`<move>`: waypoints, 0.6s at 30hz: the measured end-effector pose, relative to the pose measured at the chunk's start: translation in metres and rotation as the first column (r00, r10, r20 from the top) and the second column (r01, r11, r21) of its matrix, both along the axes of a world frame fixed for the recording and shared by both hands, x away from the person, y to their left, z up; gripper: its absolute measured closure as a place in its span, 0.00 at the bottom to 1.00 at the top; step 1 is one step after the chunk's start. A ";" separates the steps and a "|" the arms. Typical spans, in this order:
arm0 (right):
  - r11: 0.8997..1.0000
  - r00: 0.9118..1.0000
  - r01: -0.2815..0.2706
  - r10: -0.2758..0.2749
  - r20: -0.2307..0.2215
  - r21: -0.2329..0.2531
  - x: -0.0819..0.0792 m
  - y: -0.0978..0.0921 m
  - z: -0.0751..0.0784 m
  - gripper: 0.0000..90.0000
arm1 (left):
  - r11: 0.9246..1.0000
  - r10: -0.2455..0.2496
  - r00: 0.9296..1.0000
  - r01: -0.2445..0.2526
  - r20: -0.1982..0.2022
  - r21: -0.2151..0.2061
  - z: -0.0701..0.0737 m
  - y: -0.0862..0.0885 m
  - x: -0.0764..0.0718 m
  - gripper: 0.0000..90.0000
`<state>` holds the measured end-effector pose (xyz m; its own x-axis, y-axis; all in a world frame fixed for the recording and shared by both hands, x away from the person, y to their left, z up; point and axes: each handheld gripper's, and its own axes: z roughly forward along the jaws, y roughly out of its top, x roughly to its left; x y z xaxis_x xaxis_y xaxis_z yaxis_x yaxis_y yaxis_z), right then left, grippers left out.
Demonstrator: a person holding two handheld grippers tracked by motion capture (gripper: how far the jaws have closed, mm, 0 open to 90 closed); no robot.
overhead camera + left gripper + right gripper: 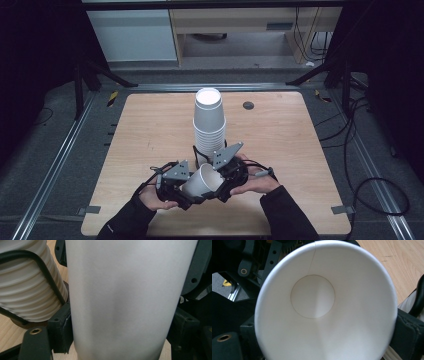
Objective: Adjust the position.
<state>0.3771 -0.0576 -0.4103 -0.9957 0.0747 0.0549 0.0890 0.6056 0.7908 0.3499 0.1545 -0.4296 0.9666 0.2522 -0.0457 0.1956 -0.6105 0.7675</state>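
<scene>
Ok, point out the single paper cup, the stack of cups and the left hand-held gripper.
single paper cup (201,181), high view, on its side wall.
stack of cups (209,117), high view, on the upper cup's wall.
left hand-held gripper (176,187), high view, at its jaws.

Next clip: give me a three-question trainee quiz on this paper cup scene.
1. True or false: the single cup lies tilted between the two claws.
2. The stack of cups stands: A) upside down, B) mouths up, C) on its side?
3. Which way does the single cup's mouth face, toward the left claw or the right claw?

Key: 1 true; 2 A; 3 the right claw.
</scene>
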 end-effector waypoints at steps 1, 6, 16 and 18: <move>1.000 1.000 0.000 0.000 0.005 0.000 0.000 0.000 0.000 0.08 | 1.000 0.001 1.000 -0.001 -0.001 0.000 0.000 0.000 0.000 0.24; 1.000 1.000 0.013 -0.013 -0.002 0.025 0.000 -0.001 0.000 0.06 | 1.000 0.006 1.000 -0.006 0.007 -0.010 0.000 0.001 0.000 0.24; 0.994 0.998 0.062 -0.062 0.002 0.093 0.000 -0.017 0.011 0.04 | 0.996 0.041 0.999 -0.039 0.027 -0.078 0.006 0.010 0.001 0.24; 0.990 0.997 0.076 -0.077 0.004 0.121 -0.002 -0.023 0.013 0.04 | 0.993 0.052 0.998 -0.048 0.033 -0.103 0.007 0.013 0.001 0.23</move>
